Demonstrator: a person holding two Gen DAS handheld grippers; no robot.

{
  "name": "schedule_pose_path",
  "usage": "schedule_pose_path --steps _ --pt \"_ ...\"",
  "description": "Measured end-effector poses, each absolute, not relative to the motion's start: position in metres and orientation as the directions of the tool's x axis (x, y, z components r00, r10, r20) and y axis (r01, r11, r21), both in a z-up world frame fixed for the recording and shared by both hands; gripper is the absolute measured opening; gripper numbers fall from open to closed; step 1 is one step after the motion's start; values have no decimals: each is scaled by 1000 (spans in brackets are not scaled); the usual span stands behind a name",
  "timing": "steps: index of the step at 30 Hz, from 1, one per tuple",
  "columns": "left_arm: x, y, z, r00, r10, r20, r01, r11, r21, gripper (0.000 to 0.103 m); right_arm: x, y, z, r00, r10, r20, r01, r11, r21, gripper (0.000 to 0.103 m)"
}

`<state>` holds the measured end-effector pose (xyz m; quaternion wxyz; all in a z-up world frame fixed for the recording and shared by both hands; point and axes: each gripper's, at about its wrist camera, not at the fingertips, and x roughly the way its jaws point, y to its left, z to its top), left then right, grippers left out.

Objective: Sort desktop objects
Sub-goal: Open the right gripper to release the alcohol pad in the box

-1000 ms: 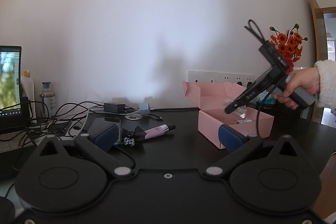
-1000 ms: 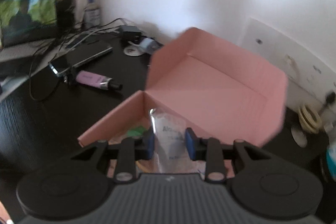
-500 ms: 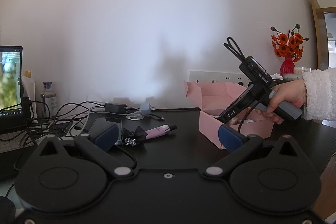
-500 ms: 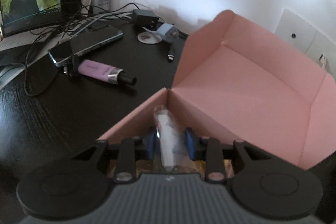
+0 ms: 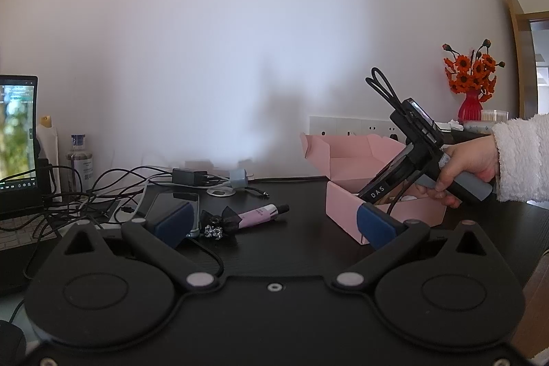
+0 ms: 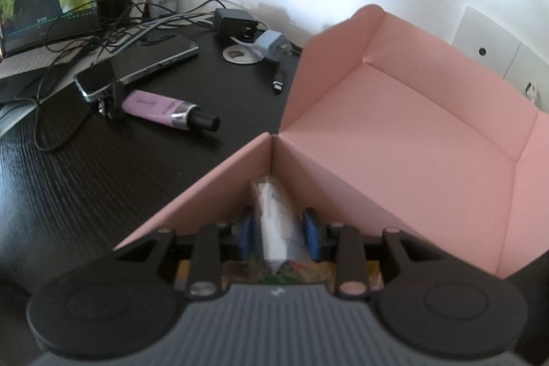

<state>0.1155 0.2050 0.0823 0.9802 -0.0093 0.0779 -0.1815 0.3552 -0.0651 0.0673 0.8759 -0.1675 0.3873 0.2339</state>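
Pads (image 6: 310, 237) of the right gripper (image 6: 278, 237) are opening around a packet (image 6: 274, 222) standing inside the pink box (image 6: 405, 126); crinkly, light, soft, best pinched mid-body. At ten o'clock lies a tube (image 6: 154, 107). Left gripper (image 5: 274, 222) gapes empty.

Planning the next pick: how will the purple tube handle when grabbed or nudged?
The purple tube lies on its side on the bare desk, so a nudge will probably roll it. Its body looks like soft plastic, likely giving under the pads. It is small, so probably light. The round black cap may slip.
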Motion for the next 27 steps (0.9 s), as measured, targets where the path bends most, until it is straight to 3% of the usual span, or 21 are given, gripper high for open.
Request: schedule_pose_path --steps 3,14,21,25,27 --pt "117 206 82 921 -359 -152 355 933 -52 103 354 -67 69 597 294 -747 -544 832 -108 35" --pt "118 205 81 923 -355 -151 352 935 -48 103 347 -75 86 605 321 -729 -551 830 -91 60" --pt "117 204 81 923 -353 -152 350 936 -45 103 343 -82 98 620 338 -708 -540 839 -73 70" --pt "118 204 81 923 -353 -154 350 936 -45 103 339 -87 106 644 357 -676 -530 846 -59 89" --pt "118 204 81 923 -354 -155 351 935 -46 103 337 -89 109 647 377 -663 -531 847 -37 90"
